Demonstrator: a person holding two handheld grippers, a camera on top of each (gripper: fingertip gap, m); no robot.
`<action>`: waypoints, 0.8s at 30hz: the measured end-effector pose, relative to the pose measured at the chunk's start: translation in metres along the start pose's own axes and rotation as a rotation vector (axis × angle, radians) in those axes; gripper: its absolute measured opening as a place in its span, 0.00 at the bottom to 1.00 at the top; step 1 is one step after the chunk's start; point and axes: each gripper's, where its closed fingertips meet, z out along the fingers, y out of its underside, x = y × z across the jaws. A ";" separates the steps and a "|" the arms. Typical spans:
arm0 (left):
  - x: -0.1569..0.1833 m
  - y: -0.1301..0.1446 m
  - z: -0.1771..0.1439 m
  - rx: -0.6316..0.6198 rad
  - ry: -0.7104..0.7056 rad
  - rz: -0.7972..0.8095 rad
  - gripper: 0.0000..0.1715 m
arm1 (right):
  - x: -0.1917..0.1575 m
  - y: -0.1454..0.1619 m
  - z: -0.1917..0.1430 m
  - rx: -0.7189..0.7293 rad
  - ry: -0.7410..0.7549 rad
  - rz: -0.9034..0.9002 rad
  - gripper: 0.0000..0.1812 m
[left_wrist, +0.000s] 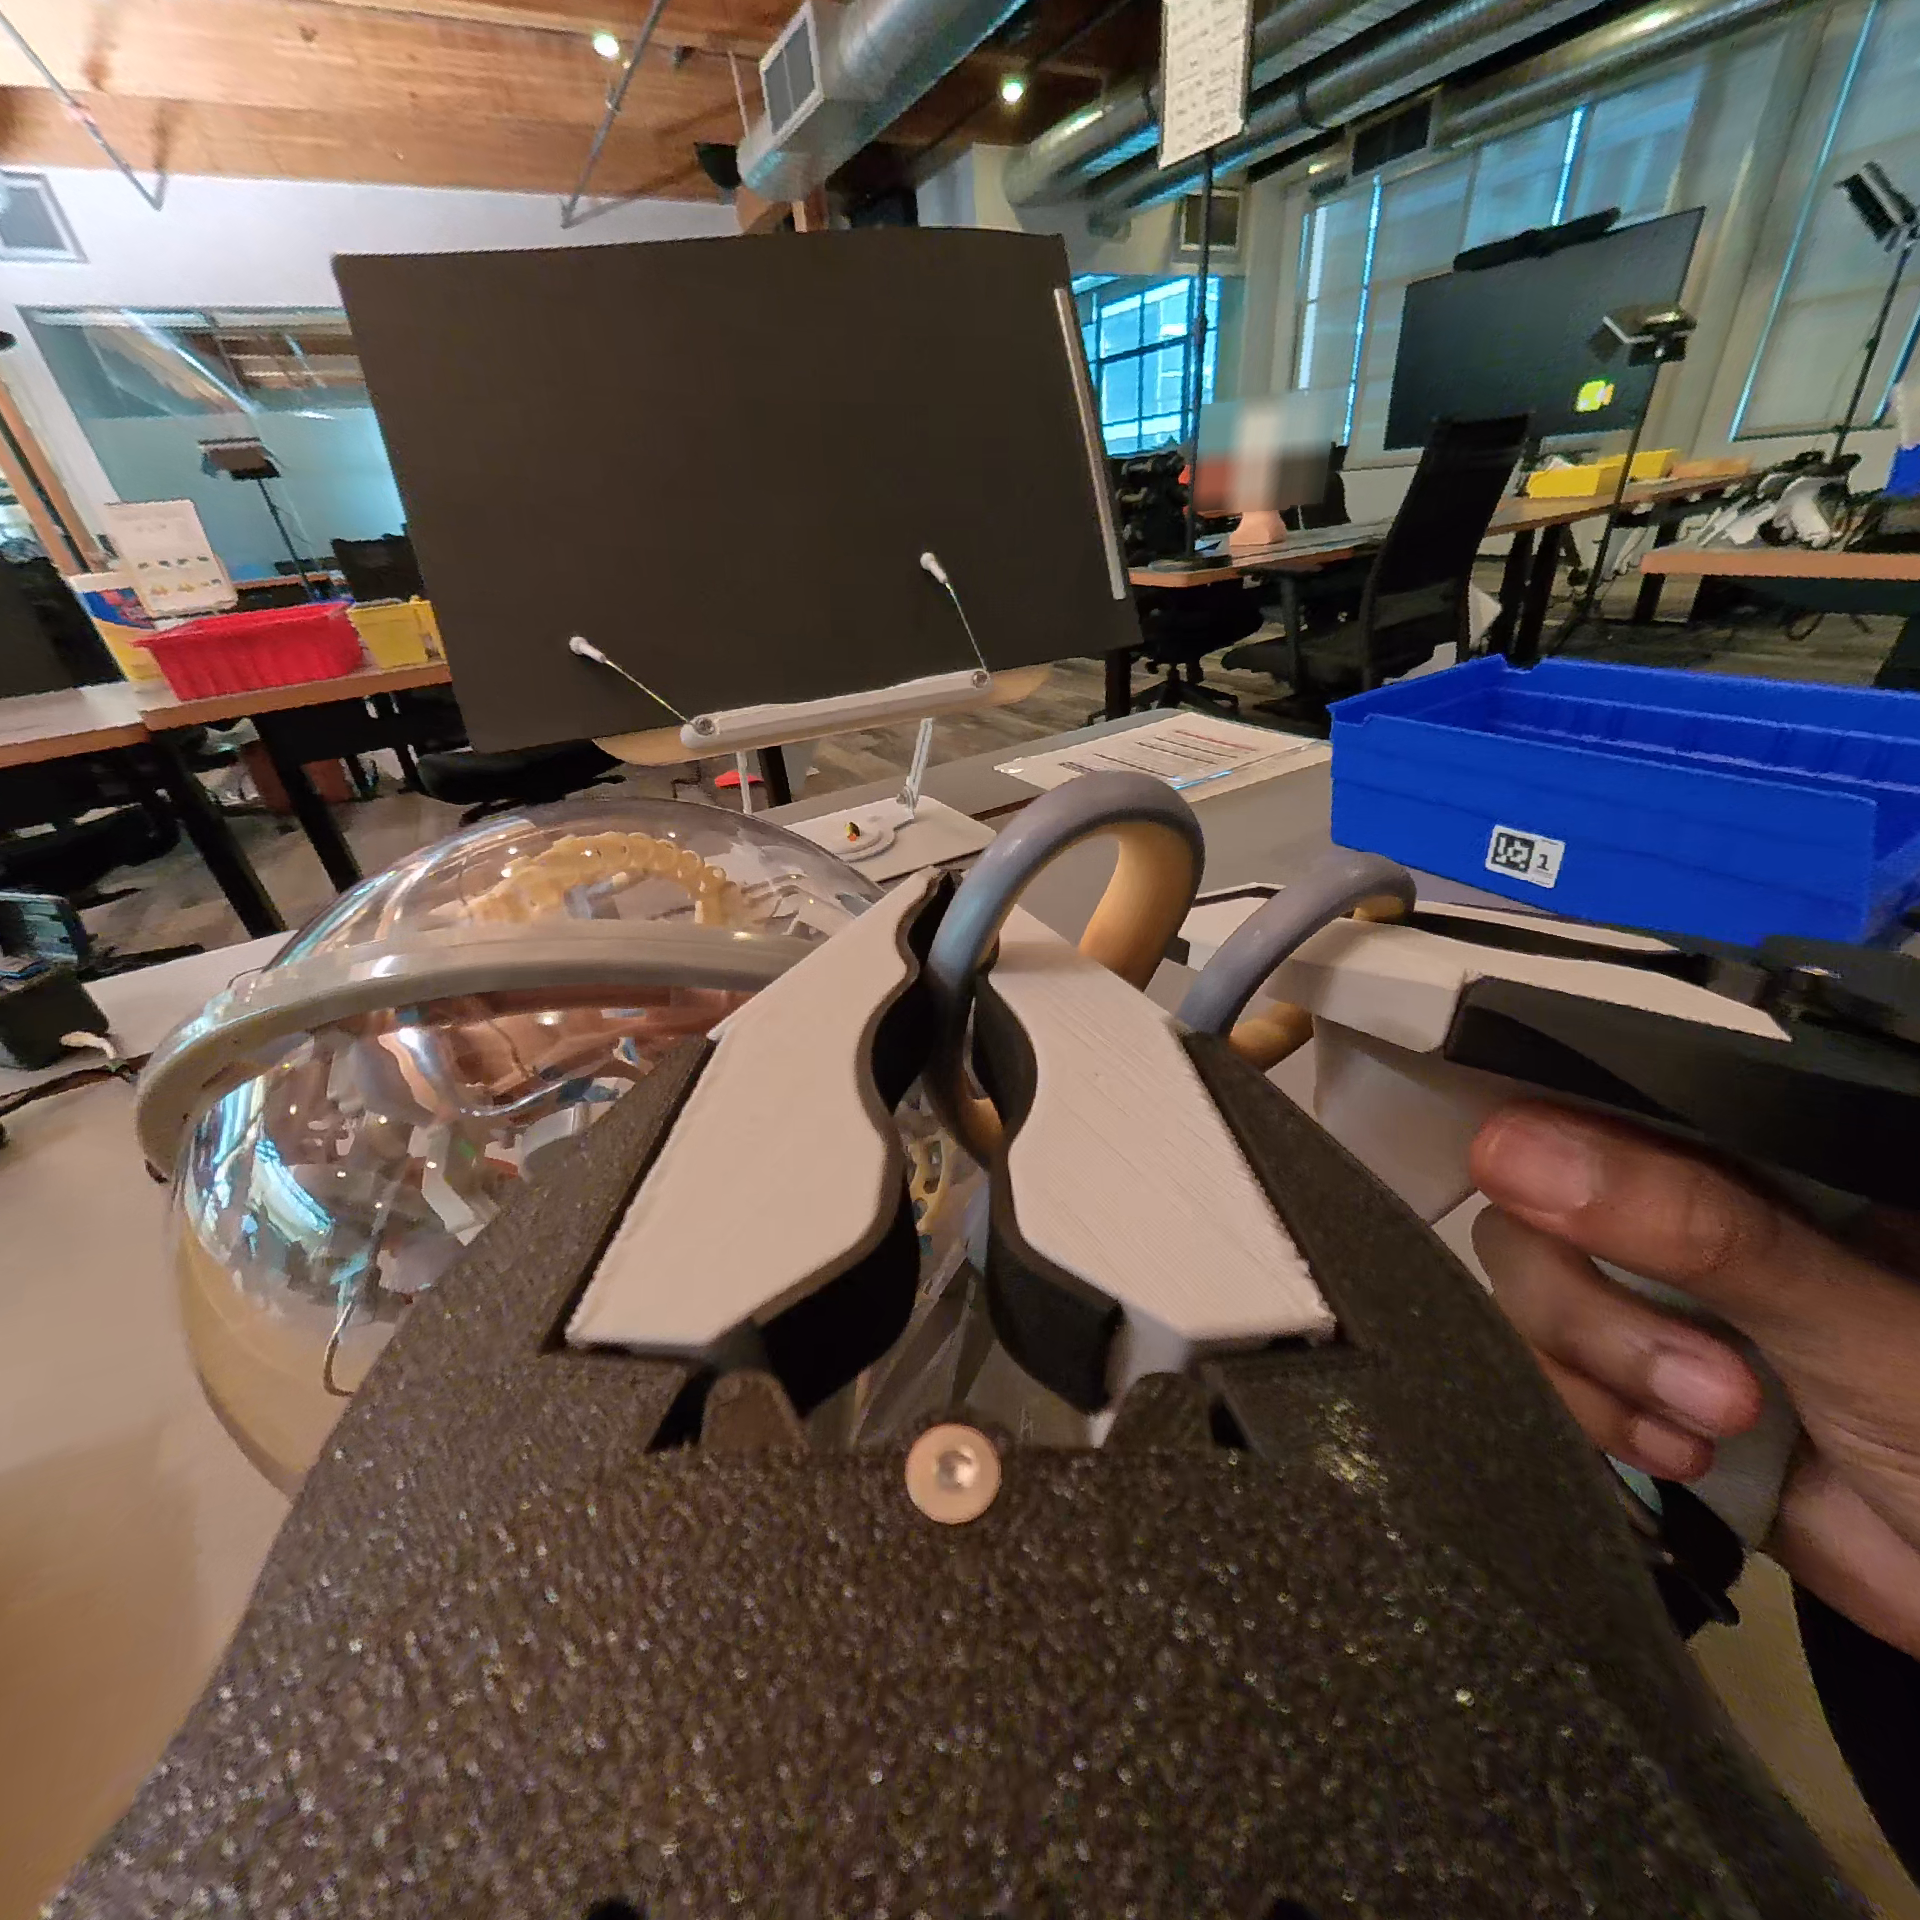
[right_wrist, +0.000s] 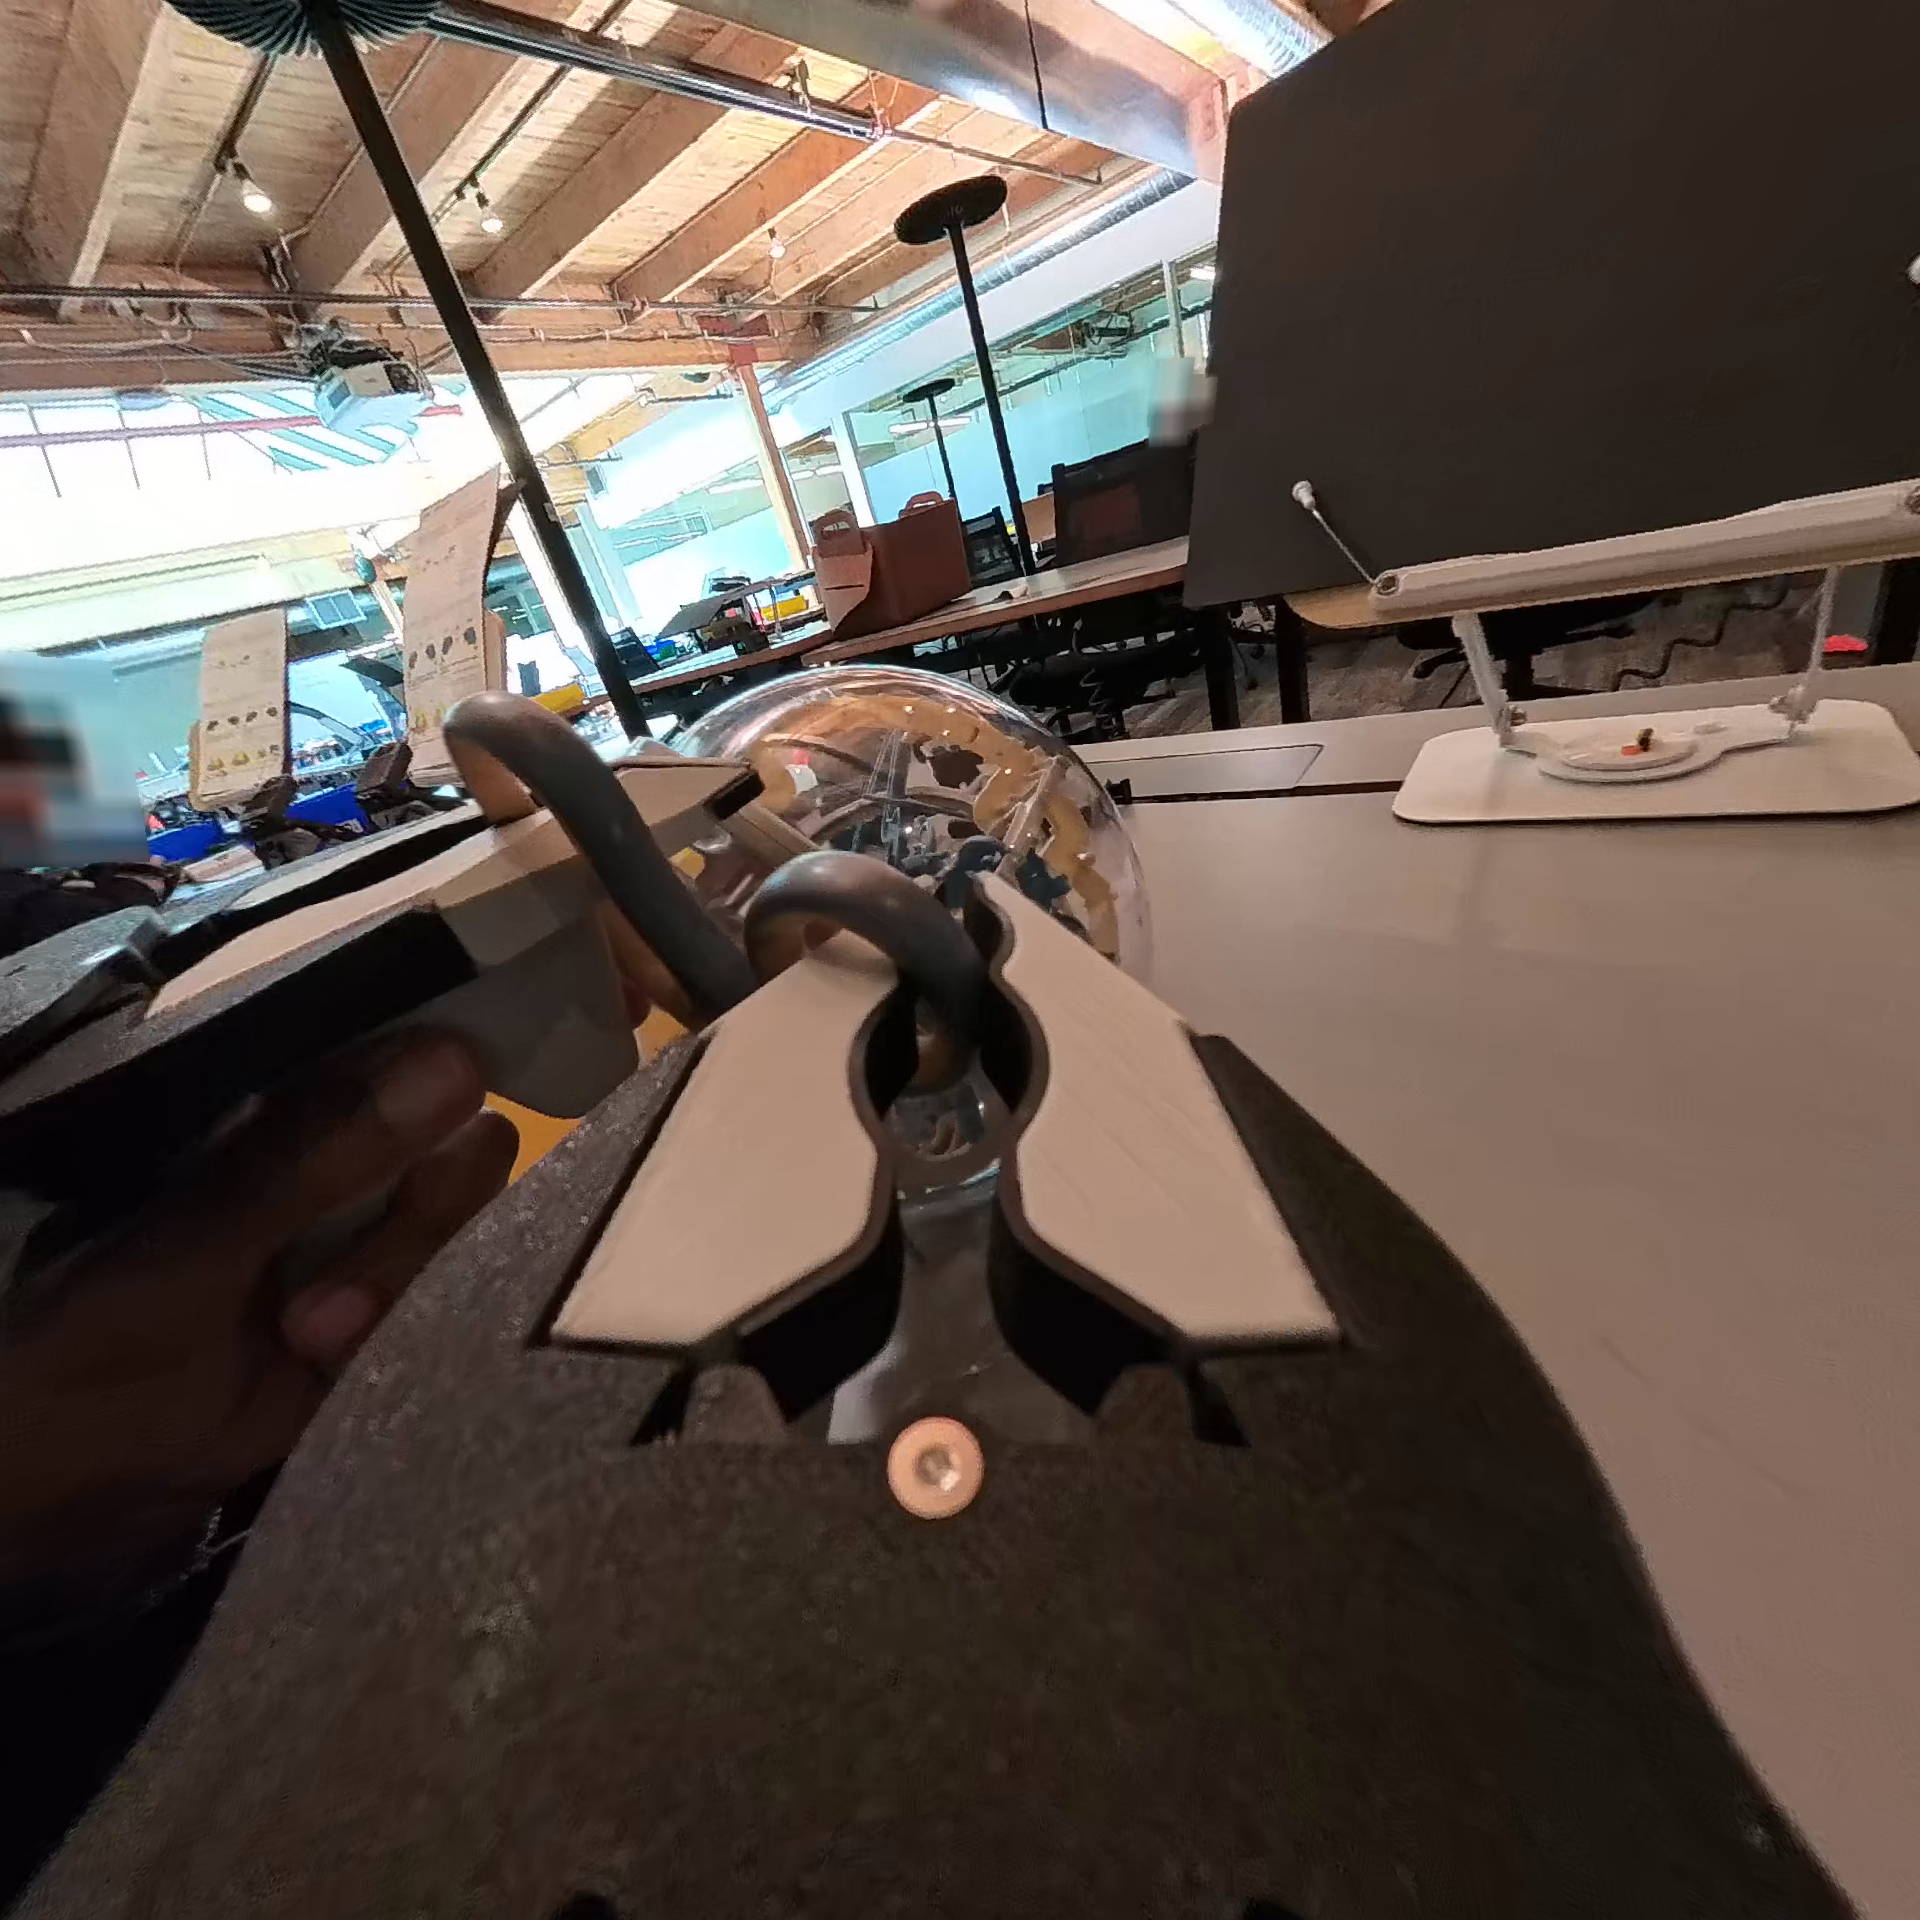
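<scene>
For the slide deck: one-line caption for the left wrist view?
Left gripper shut on a grey handle loop of a clear maze sphere; right gripper holds the second loop.

A white sticker (left_wrist: 1524, 855) is sitting on the front wall of the blue bin (left_wrist: 1662, 790), carrying a square code mark and a digit. A hanging white sheet (left_wrist: 1203, 78) is showing handwriting, too small for reading. A printed paper (left_wrist: 1164, 750) is lying on the table, and a picture card (left_wrist: 171, 556) is standing far left, both blurred.

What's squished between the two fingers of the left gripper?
In the left wrist view, the left gripper is closed on a grey handle loop attached to the clear maze ball. Nothing else sits there.
</scene>
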 end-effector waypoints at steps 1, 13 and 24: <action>0.000 0.000 0.000 0.004 -0.008 0.006 0.00 | 0.001 0.000 0.001 -0.002 0.005 -0.002 0.01; -0.004 -0.002 -0.002 -0.002 0.014 0.023 0.00 | -0.007 -0.002 0.001 -0.025 -0.098 -0.017 0.01; -0.031 -0.038 -0.024 0.105 -0.052 -0.117 0.00 | -0.050 -0.055 0.025 -0.046 -0.236 -0.207 0.00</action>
